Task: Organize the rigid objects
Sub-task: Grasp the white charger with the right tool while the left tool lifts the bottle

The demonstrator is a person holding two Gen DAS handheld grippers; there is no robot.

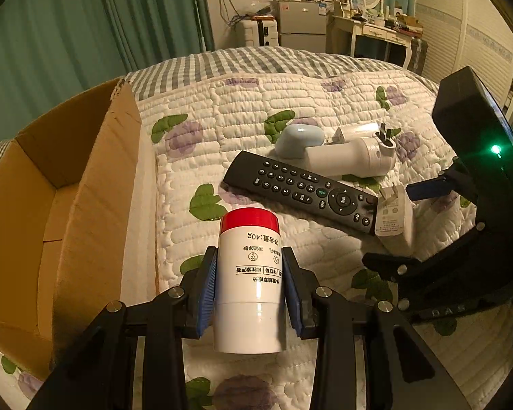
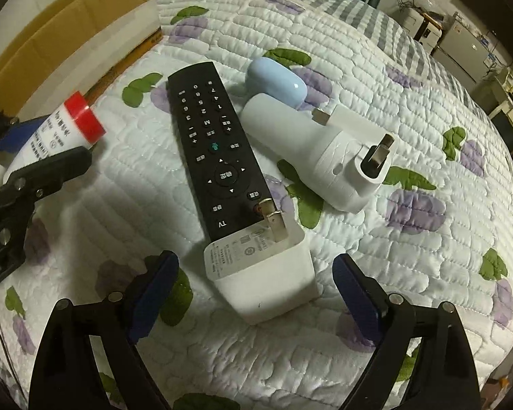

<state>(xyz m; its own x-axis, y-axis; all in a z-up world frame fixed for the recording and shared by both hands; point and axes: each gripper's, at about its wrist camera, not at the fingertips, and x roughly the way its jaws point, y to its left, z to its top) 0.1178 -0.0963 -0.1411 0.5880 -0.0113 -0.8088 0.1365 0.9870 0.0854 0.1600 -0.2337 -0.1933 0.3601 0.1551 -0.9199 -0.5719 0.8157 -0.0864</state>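
Note:
My left gripper [image 1: 249,266] is shut on a white tube with a red cap [image 1: 249,273], held above the quilt next to the open cardboard box [image 1: 68,212]; the tube also shows in the right wrist view [image 2: 61,133]. My right gripper [image 2: 254,276] is open, its fingers on either side of a white charger plug [image 2: 266,273] that lies on the bed, not touching it. A black TV remote [image 2: 215,147] lies beside the charger. A larger white adapter [image 2: 311,157] and a light blue case [image 2: 277,82] lie behind it.
The flowered quilt [image 2: 410,102] covers the bed. The cardboard box [image 2: 51,41] stands at the bed's left side. A dresser, small fridge and suitcase [image 1: 301,24] stand beyond the bed's far end, with green curtains [image 1: 68,27] on the left.

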